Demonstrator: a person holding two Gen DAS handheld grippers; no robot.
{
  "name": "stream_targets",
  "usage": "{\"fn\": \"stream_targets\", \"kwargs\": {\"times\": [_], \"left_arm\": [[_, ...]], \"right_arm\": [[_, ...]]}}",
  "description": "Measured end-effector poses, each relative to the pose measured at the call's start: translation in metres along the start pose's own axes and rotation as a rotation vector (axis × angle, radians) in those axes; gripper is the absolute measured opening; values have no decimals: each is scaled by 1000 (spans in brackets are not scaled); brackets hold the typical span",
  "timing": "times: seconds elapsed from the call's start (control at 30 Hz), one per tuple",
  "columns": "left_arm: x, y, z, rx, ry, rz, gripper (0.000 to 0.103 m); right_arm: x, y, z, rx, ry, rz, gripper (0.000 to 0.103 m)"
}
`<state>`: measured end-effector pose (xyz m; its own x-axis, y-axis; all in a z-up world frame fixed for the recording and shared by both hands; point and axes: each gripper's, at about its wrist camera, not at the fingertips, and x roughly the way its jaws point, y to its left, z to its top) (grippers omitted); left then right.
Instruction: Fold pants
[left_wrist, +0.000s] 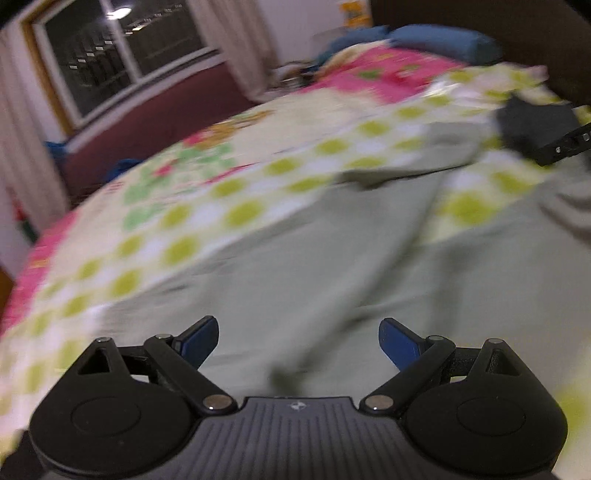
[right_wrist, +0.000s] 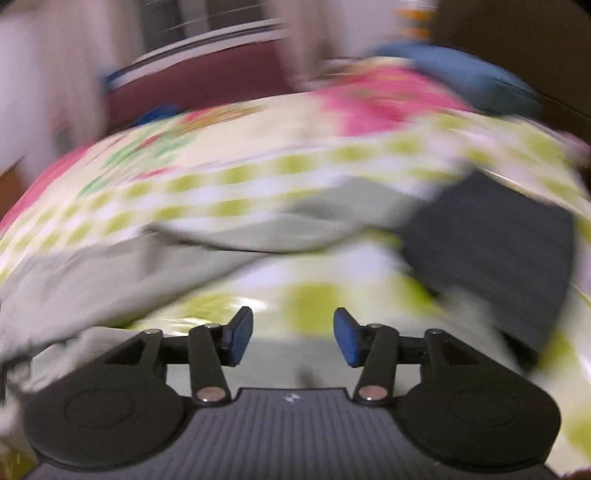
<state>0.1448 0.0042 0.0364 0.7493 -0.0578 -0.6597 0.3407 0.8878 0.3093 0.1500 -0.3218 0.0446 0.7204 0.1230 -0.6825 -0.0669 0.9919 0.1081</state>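
Lying on bed: pale green pants (left_wrist: 314, 258) spread across the patterned bedspread (left_wrist: 177, 206), legs running toward the blue pillow (left_wrist: 443, 40).
Left claw (left_wrist: 298, 345): spread wide, empty, above the pants.
Right claw (right_wrist: 293, 338): parted, empty, over the bedspread beside the pants (right_wrist: 110, 266).
Dark folded cloth (right_wrist: 491, 258): on the bedspread, beside the pants.
Sharpness: both views blurred.

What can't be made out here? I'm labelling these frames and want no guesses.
- Pants: motion blur in both views hides seams and waistband; the left claw body covers their near edge.
- Dark cloth: blurred in the right view, so what it is stays unclear.
- Right claw: only a corner shows at the left view's right edge.
- Window: only reflections.
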Motion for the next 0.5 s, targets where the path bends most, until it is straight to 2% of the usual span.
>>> {"fn": "stream_targets", "kwargs": {"times": [0.03, 0.1, 0.2, 0.27, 0.4, 0.5], "left_arm": [[9, 20, -3, 8, 13, 34, 103], [27, 55, -8, -6, 47, 81, 103], [57, 112, -15, -50, 98, 151, 103], [75, 145, -15, -70, 120, 169, 103], [114, 196, -8, -109, 161, 112, 103], [150, 220, -5, -203, 221, 29, 103]], "right_arm": [[17, 18, 10, -69, 12, 28, 53], [54, 55, 28, -205, 40, 71, 64], [100, 97, 53, -353, 78, 115, 66], [125, 117, 65, -433, 110, 131, 68], [167, 153, 79, -612, 175, 133, 71], [193, 163, 84, -655, 226, 146, 71]]}}
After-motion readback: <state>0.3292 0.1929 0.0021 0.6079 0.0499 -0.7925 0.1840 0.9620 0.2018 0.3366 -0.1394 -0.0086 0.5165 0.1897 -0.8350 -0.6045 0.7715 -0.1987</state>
